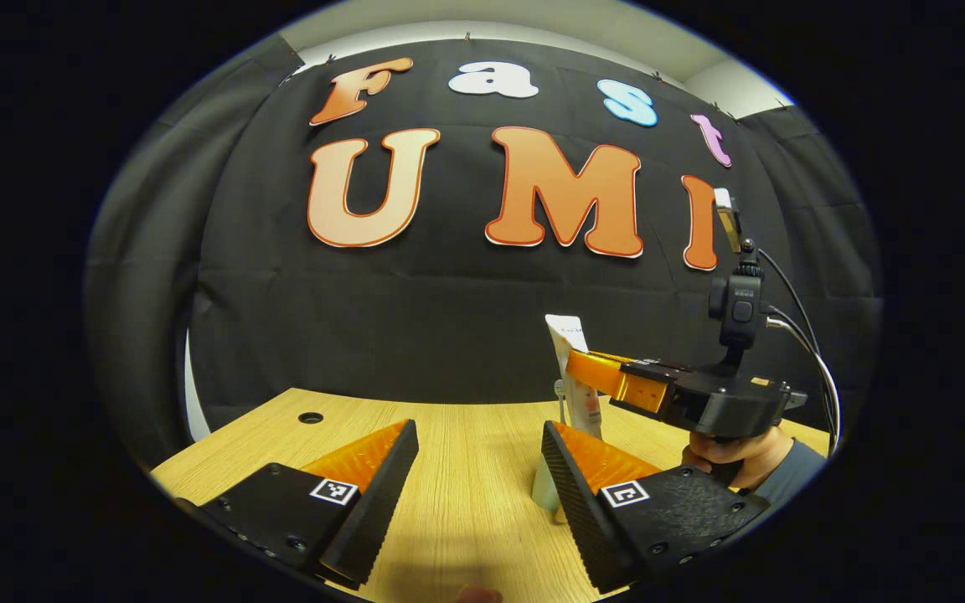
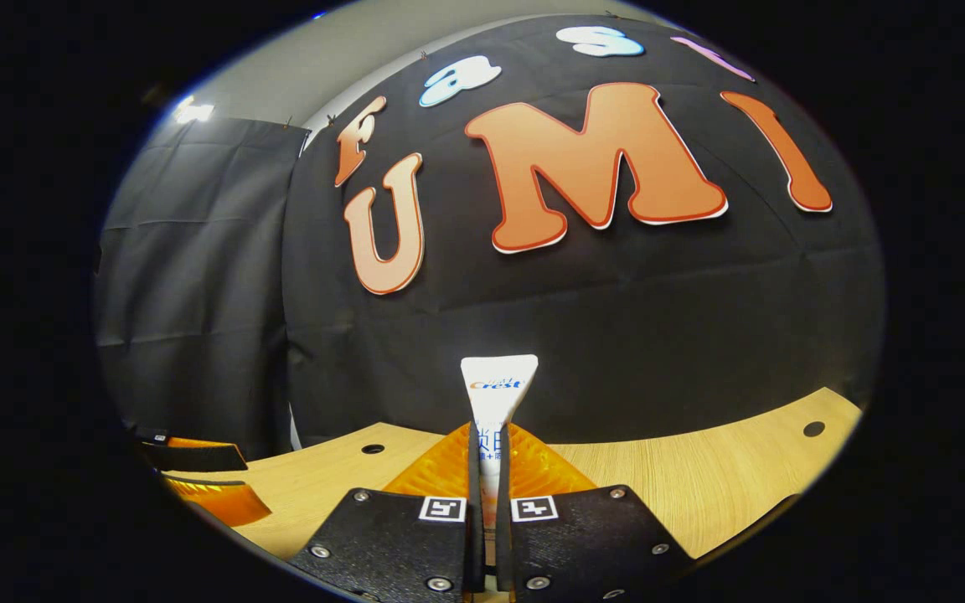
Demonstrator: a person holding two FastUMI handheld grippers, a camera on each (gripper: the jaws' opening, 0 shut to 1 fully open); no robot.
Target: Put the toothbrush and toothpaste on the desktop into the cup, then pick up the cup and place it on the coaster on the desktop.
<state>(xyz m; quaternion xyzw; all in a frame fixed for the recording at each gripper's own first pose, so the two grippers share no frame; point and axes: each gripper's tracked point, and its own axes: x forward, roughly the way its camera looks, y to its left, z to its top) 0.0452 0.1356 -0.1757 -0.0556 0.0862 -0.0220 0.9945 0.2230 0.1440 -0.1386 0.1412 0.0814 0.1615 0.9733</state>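
The white toothpaste tube (image 2: 497, 387) stands upright with my right gripper (image 2: 487, 473) shut on its lower part. In the left gripper view the same tube (image 1: 576, 360) hangs above the desk, pinched by the right gripper (image 1: 596, 374), which a hand (image 1: 734, 456) holds. Below it a pale cup (image 1: 544, 490) stands on the desk, half hidden behind one of my left gripper's fingers (image 1: 583, 502). A thin pale stick (image 1: 560, 399), apparently the toothbrush, rises from the cup. My left gripper (image 1: 478, 494) is open just left of the cup, with nothing between its fingers.
The wooden desk (image 1: 466, 452) has a small round hole (image 1: 310, 417) at its far left; two such holes (image 2: 372, 449) (image 2: 813, 429) appear in the right gripper view. My left gripper (image 2: 198, 469) sits low at that view's left edge.
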